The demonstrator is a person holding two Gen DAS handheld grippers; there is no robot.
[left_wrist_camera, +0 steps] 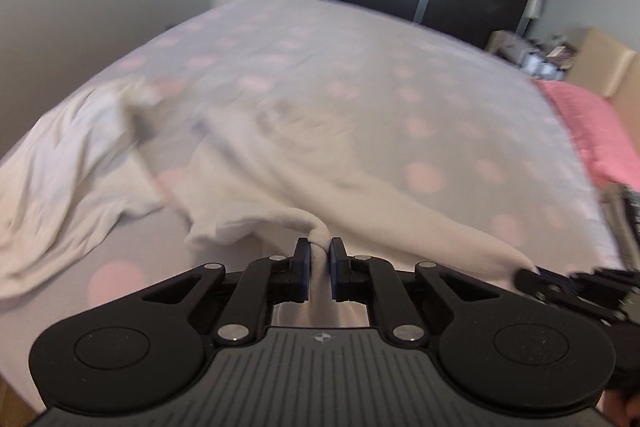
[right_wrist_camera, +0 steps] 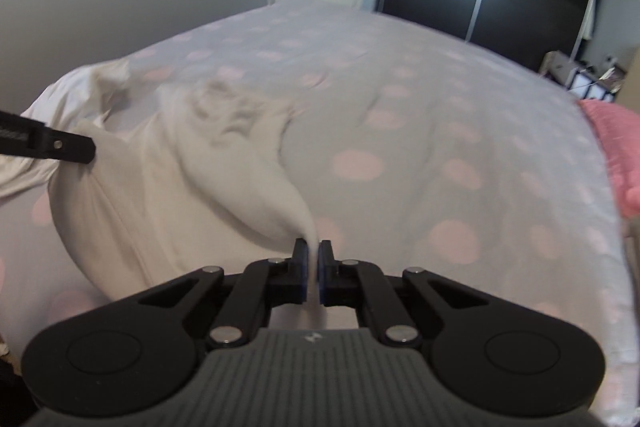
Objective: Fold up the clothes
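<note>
The folding has barely begun. A cream top (right_wrist_camera: 168, 187) is pinched at two places along its near edge and lifted off the bed (right_wrist_camera: 440, 99), but no fold is laid yet and the cloth further up the bed from the pinches is still rumpled. As I judge it, what is left is nearly everything: spread the top flat, bring the sides in, double it over.

The left tool (left_wrist_camera: 320, 251) is nearly closed, clamping a bunched tuft of the top's edge between its blue-faced pads. The right tool (right_wrist_camera: 313, 254) is pinched tight on another tuft of the same garment. In the left wrist view the right tool shows low at the right, its tip buried in the cloth; in the right wrist view the left tool's tip shows at the left edge of the picture, against the top.

The top looks soft and thick, like fleece or heavy knit, matte, with rounded folds and a seam running along it; it hangs in a sagging sling between the two grips. Beyond it, toward the left edge of the bed, a thinner white garment (left_wrist_camera: 68, 163) lies crumpled in sharper creases. The bedsheet is smooth, pale grey with round pink dots. A pink cushion (left_wrist_camera: 588, 131) sits at the bed's right edge.
</note>
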